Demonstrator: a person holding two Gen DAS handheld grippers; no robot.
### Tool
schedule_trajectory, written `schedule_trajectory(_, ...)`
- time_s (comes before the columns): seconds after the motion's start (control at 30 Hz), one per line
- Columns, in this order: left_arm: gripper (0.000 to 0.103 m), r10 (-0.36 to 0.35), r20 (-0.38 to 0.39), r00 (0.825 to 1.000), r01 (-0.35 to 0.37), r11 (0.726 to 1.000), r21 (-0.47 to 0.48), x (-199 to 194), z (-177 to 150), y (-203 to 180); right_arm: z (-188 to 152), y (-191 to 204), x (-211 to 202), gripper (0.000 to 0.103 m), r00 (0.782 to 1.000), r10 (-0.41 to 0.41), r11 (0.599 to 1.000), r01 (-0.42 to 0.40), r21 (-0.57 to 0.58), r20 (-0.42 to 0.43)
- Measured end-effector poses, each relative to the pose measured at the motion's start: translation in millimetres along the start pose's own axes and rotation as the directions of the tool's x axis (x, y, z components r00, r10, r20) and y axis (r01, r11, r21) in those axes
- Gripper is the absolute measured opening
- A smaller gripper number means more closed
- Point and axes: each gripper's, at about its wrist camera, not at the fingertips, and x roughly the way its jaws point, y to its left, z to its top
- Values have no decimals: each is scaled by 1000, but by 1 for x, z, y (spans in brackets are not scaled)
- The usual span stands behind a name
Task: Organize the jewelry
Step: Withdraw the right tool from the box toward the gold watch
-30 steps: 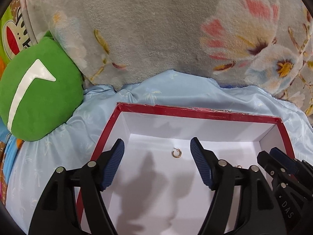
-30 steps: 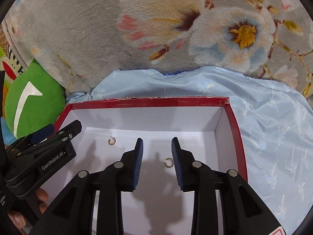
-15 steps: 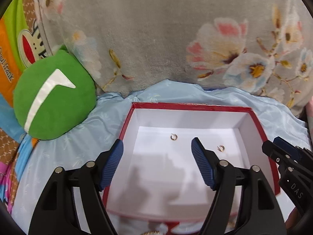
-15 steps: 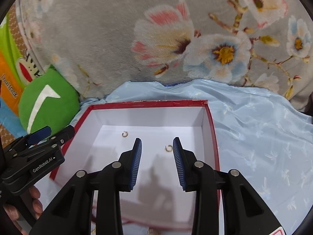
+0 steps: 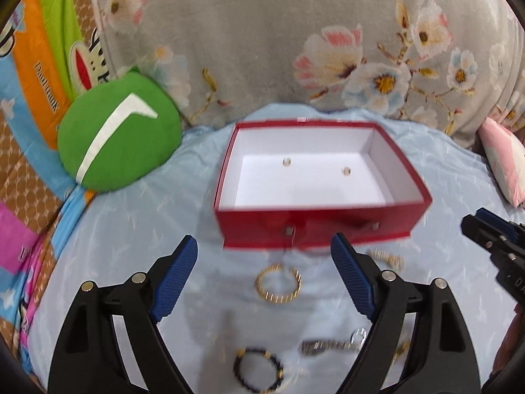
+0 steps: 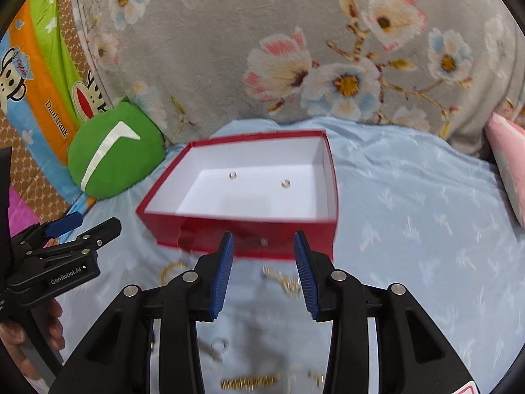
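A red box (image 5: 315, 226) (image 6: 229, 233) with a white inside sits on the light blue sheet, holding two small gold hoop earrings (image 5: 286, 161) (image 5: 346, 171) (image 6: 233, 175) (image 6: 285, 183). In front of it lie a gold bracelet (image 5: 279, 284), another gold bracelet (image 5: 387, 259), a black bead bracelet (image 5: 259, 372) and a chain with a ring (image 5: 331, 348). My left gripper (image 5: 264, 275) hangs over the gold bracelet, jaws opening with nothing gripped. My right gripper (image 6: 264, 274) hovers over a gold chain (image 6: 282, 279), jaws opening and empty.
A green round cushion (image 5: 118, 141) lies left of the box. A grey floral blanket (image 5: 295, 49) rises behind it. A pink pillow (image 5: 502, 161) is at the right edge. Colourful cartoon bedding (image 6: 36, 75) fills the far left. A hand (image 6: 29, 338) holds the left gripper's handle.
Both grippers have pulled back out of the box toward me, bringing the jewelry on the sheet into view. Both sets of jaws stand wider than before. The two earrings stay in the box.
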Motion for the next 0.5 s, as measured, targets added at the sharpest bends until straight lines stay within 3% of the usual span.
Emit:
schedule_trajectory(0.2, 81, -22, -149, 989, 14, 998, -59, 9, -65, 15, -63, -14, -11, 37, 993, -1, 999, 7, 54, -114)
schedule_trajectory(0.5, 81, -40, -236, 971, 24, 997, -67, 8, -128, 7, -137, -8, 7, 38, 972, 68, 991, -39, 129, -227)
